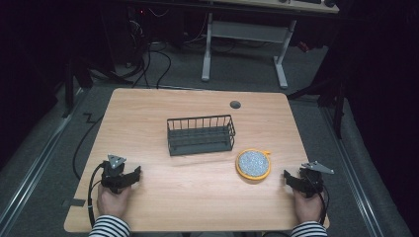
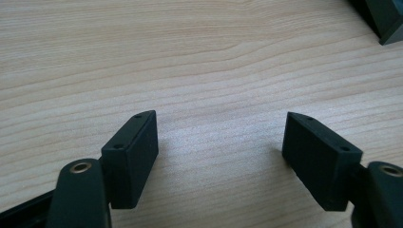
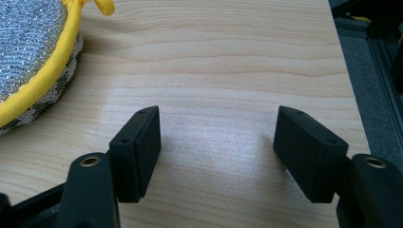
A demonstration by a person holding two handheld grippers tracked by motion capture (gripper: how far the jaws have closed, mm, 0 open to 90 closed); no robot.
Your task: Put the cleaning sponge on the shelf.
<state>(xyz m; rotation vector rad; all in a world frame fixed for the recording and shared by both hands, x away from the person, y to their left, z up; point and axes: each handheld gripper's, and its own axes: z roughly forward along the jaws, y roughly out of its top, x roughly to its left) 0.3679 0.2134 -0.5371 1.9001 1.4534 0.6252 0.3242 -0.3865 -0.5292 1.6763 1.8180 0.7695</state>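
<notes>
Meanwhile, both grippers rested at the near corners of the table, jaws spread and empty.

In the high view the left gripper [image 1: 129, 174] sat at the near left of the wooden table [image 1: 197, 197], held by a hand in a striped sleeve, and the right gripper [image 1: 291, 177] sat at the near right edge. Each gripper's own view showed its two black jaws standing wide apart over bare wood, grasping nothing. The round scouring pad [image 1: 253, 164], silvery with a yellow rim and loop, lay flat on the table just left of the right gripper, apart from it, and just right of the dark wire basket [image 1: 200, 134], which stood upright near the table's middle. The pad's yellow edge [image 3: 43, 80] showed beside the right gripper's jaws, untouched.
</notes>
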